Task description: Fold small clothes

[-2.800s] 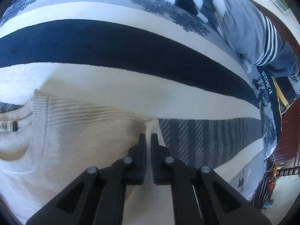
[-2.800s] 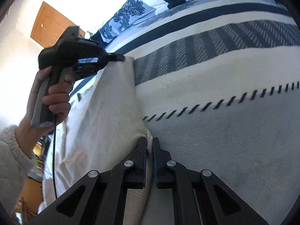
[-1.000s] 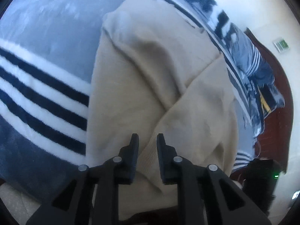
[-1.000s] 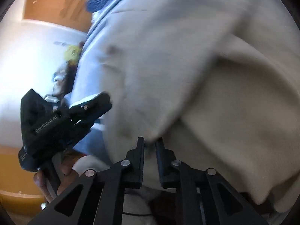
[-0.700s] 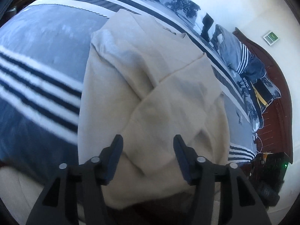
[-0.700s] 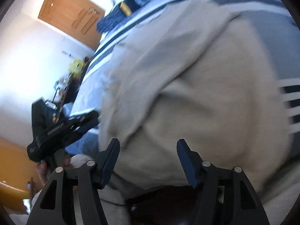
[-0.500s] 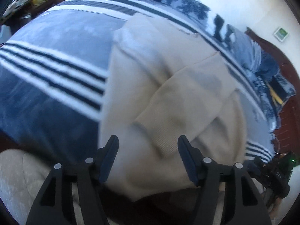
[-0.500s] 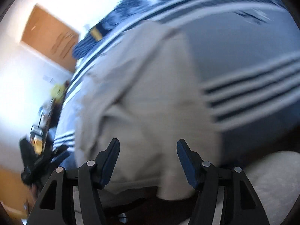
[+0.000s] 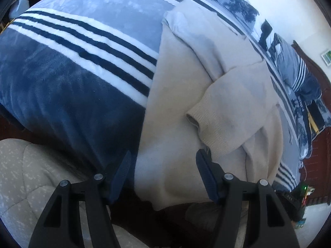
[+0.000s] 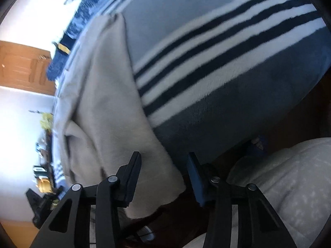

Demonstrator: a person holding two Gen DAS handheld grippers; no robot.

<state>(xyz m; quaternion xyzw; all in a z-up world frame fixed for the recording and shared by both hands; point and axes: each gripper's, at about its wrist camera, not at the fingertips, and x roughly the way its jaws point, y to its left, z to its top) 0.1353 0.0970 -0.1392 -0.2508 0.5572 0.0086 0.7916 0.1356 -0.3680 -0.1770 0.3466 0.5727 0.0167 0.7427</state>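
Two grippers: I see both with jaws spread wide and nothing between them.
Left gripper (image 9: 162, 159): it hangs over the near hem of the sweater (image 9: 206, 86), above the cloth, not gripping it.
Right gripper (image 10: 163, 161): it is wide apart over the sweater's near right corner; I cannot tell if a finger touches the fabric.
Sweater: beige knit, lying on the blanket (image 9: 68, 68), its near hem drooping over the bed edge. Both sleeves are folded in across the body.
Cuff (image 9: 193, 119): the ribbed end of the upper sleeve lies on the sweater's middle, just beyond my left fingers.
Blanket: blue-grey plush with dark and white stripes, running out from under the sweater on both sides.
Clothes (image 9: 300, 76): a grey striped heap on the bed well beyond the sweater, toward the dark red headboard (image 9: 318, 150).
Door (image 10: 22, 66): orange-brown, far off past the sweater in the right view.
Fleece (image 10: 289, 186): pale speckled fabric below the sweater's hem, close under both grippers.
In the way: I see nothing between either gripper and the sweater.
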